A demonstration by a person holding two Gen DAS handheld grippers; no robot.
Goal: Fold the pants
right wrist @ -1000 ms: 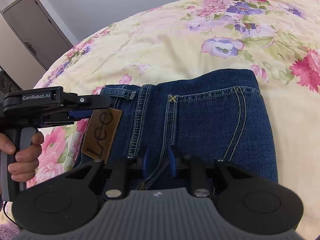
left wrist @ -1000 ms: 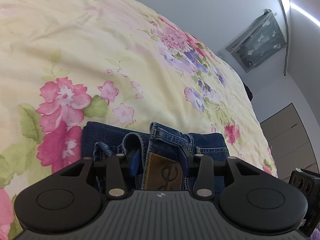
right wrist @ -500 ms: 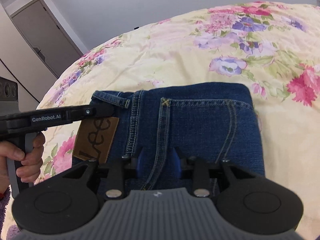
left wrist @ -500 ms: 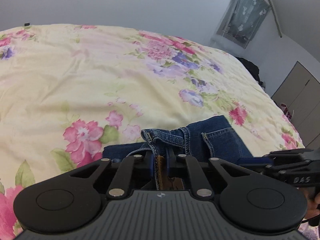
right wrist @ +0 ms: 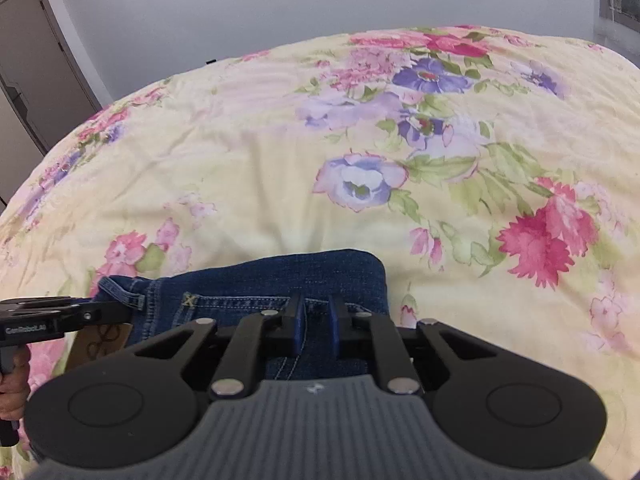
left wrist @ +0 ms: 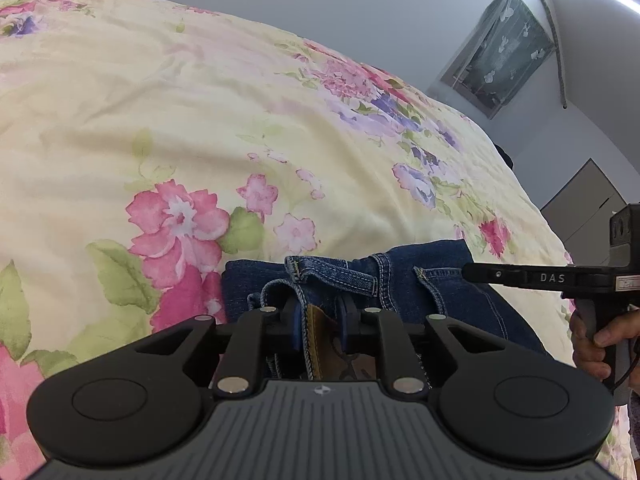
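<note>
Folded dark blue jeans (left wrist: 432,280) lie on the flowered yellow bedspread (left wrist: 200,120). My left gripper (left wrist: 322,320) is at the waistband corner. The bunched waistband and brown leather patch (left wrist: 324,336) fill the gap between its blue pads, and the jaws are opening. From the right wrist, the jeans (right wrist: 280,276) sit low in view. There my right gripper (right wrist: 316,324) is closing on a denim fold near the pocket seam, its pads close together. The left gripper's tip (right wrist: 116,312) shows at the waistband, and the right gripper's tip (left wrist: 468,272) reaches over the denim.
The bedspread (right wrist: 280,160) stretches far beyond the jeans in both views. A person's hand (left wrist: 592,344) holds the right gripper's handle, and another hand (right wrist: 12,380) holds the left one. A grey wall hanging (left wrist: 500,56), a cupboard (left wrist: 588,208) and a door (right wrist: 28,60) stand past the bed.
The left jaws went from wide apart to closed around the waistband. The right jaws narrowed onto the denim. The right view now shows less of the jeans and more bed.
</note>
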